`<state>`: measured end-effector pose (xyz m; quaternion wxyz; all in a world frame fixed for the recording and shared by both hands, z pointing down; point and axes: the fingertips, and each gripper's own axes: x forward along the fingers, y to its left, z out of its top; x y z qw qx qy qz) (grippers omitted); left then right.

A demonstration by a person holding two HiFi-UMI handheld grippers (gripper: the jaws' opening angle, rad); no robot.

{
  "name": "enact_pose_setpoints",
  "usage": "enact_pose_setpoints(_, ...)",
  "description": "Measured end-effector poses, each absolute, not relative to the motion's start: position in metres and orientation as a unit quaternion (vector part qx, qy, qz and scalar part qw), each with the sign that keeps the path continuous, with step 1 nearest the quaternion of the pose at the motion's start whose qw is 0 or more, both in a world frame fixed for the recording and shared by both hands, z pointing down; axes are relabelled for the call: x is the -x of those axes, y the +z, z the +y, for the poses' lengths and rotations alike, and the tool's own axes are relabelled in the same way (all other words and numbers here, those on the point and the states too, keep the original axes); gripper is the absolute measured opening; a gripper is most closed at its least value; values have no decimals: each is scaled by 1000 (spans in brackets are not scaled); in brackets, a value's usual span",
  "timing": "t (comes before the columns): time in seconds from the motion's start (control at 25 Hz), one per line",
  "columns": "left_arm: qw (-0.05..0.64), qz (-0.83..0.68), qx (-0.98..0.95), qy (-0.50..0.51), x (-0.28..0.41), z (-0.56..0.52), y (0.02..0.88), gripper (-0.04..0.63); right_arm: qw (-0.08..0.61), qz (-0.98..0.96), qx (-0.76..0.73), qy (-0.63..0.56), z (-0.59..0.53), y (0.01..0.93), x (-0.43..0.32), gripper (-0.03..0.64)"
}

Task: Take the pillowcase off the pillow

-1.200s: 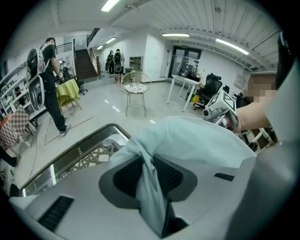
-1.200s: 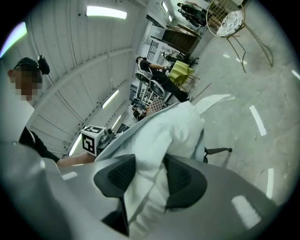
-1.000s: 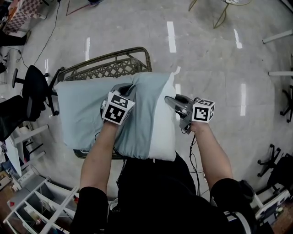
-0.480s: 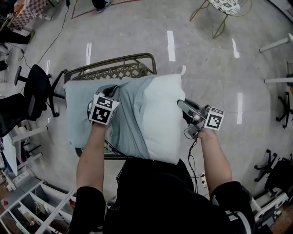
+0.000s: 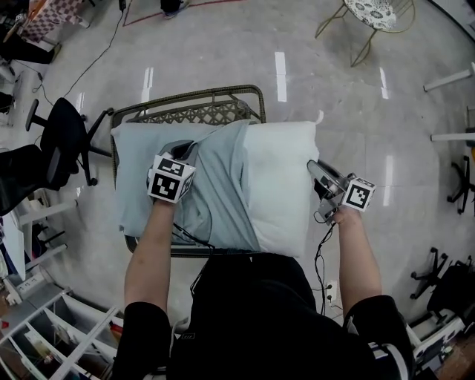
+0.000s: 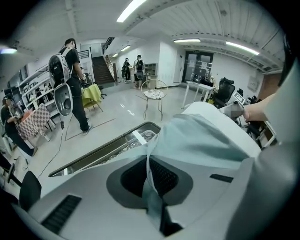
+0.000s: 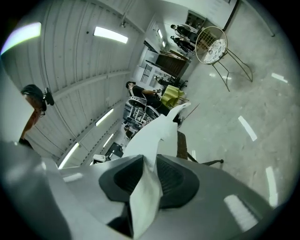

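Observation:
A white pillow (image 5: 280, 185) lies across a wicker seat, its left part still inside a pale blue-grey pillowcase (image 5: 211, 200). My left gripper (image 5: 182, 151) is shut on a fold of the pillowcase near its bunched open end. In the left gripper view the blue cloth (image 6: 201, 140) runs down between the left gripper's (image 6: 151, 177) pads. My right gripper (image 5: 315, 168) is at the pillow's bare right edge. In the right gripper view white pillow fabric (image 7: 151, 133) is pinched in the right gripper (image 7: 147, 182), whose jaws have just been opening a little with the fabric still between them.
The wicker seat (image 5: 197, 111) shows behind the pillow. A black office chair (image 5: 63, 137) stands at the left, white shelving (image 5: 44, 330) at the lower left, a wire-legged chair (image 5: 364, 15) at the top right. Cables cross the glossy floor. People (image 6: 70, 79) stand farther off.
The left gripper has drawn the pillowcase to the left while the right gripper has moved right with the pillow's edge. A wider stretch of bare white pillow now shows.

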<state>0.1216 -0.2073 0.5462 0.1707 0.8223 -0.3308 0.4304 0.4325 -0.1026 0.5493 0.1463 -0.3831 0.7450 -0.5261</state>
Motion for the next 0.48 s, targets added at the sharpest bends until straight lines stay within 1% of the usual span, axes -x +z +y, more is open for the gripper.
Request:
enact_pose_setpoints(0.04, 172, -328, -824, 429, -126, -207, 549, 8, 134, 739, 390, -533, -103, 558, -431, 104)
enact_pose_setpoints(0.08, 174, -326, -825, 428, -130, -207, 551, 12, 119, 733, 398, -538, -103, 567, -431, 135)
enact_pose_setpoints(0.16, 174, -323, -828, 424, -140, -208, 554, 44, 92, 723, 417, -542, -100, 581, -438, 160)
enact_pose_setpoints(0.2, 173, -322, -830, 421, -145, -208, 554, 55, 86, 719, 426, -543, -99, 584, -444, 192)
enact_pose_setpoints(0.24, 172, -320, -833, 418, -149, -209, 553, 76, 86, 715, 432, -543, -99, 583, -449, 242)
enact_pose_setpoints(0.36, 165, -307, -842, 411, -165, -212, 552, 147, 66, 714, 442, -539, -99, 580, -458, 318)
enact_pose_setpoints(0.48, 156, -282, -852, 412, -183, -215, 555, 179, 13, 729, 439, -525, -106, 585, -443, 362)
